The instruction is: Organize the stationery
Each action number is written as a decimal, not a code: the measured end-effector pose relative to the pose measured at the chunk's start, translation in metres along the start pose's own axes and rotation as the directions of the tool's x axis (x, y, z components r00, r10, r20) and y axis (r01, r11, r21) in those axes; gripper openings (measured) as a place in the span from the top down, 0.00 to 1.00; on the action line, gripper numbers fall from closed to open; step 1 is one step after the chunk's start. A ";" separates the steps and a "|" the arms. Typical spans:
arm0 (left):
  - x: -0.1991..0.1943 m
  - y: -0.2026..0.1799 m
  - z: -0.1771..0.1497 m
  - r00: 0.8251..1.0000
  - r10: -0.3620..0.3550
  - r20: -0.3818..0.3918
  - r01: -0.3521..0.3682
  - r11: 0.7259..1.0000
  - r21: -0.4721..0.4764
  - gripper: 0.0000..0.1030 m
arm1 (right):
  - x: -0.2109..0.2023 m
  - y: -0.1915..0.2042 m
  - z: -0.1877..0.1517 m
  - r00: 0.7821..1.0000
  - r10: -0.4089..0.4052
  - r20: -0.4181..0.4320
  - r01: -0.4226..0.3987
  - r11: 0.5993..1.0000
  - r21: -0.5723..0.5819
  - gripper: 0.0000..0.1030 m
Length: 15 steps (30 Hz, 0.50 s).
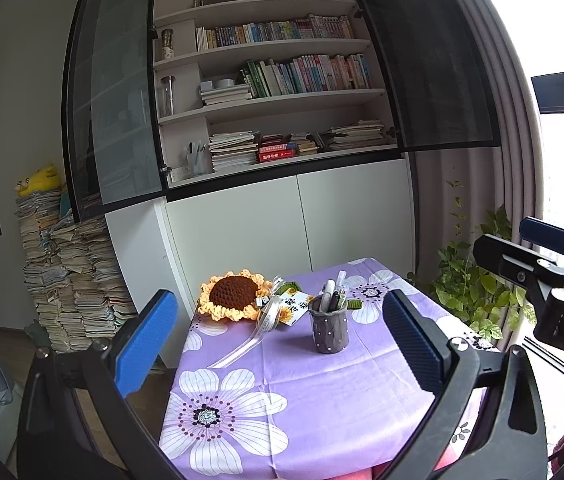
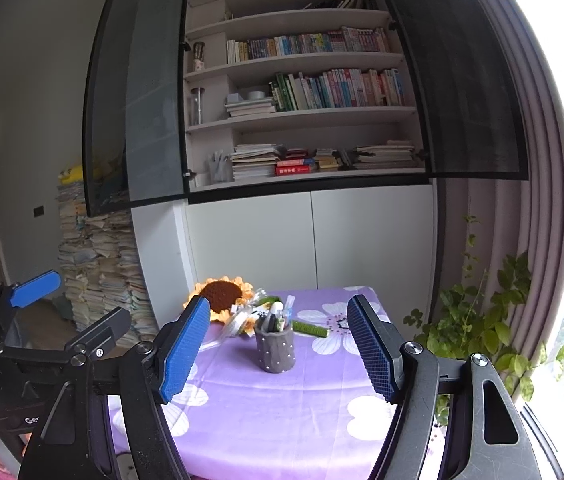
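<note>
Above purple tablecloth (image 1: 322, 400), both hand-held grippers (image 1: 277, 344) (image 2: 282, 348) hover level, agape.

Both wrist cameras look forward and slightly down along their own gripper fingers, from the near edge of the worktop (image 1: 322, 392) toward the bookshelf (image 2: 306, 92). They share the pen holder (image 1: 329, 330) mid-worktop, and each catches the other gripper at its edge

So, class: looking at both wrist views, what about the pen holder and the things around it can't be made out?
- Pens in the grey pen holder: lower parts hidden by its wall; count unclear, too small.
- Sunflower's card, left view: writing too small to read.
- Crocheted sunflower, right view: partly behind the right gripper finger.
- Green stem: near end hidden behind the holder.
</note>
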<state>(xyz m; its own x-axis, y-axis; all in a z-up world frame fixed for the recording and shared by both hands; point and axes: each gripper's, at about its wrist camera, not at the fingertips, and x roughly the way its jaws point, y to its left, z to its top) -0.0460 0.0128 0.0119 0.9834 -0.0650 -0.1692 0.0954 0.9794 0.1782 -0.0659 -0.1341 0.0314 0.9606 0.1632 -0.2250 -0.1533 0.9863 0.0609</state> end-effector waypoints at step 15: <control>-0.001 0.004 0.000 1.000 0.001 0.002 -0.001 1.000 -0.014 0.01 | -0.003 0.006 0.000 1.000 -0.006 0.025 0.006 1.000 -0.005 0.20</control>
<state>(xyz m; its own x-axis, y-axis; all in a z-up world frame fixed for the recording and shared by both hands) -0.0462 0.0165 0.0122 0.9838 -0.0645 -0.1675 0.0924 0.9820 0.1645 -0.0697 -0.1291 0.0325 0.9669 0.1566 -0.2013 -0.1487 0.9874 0.0543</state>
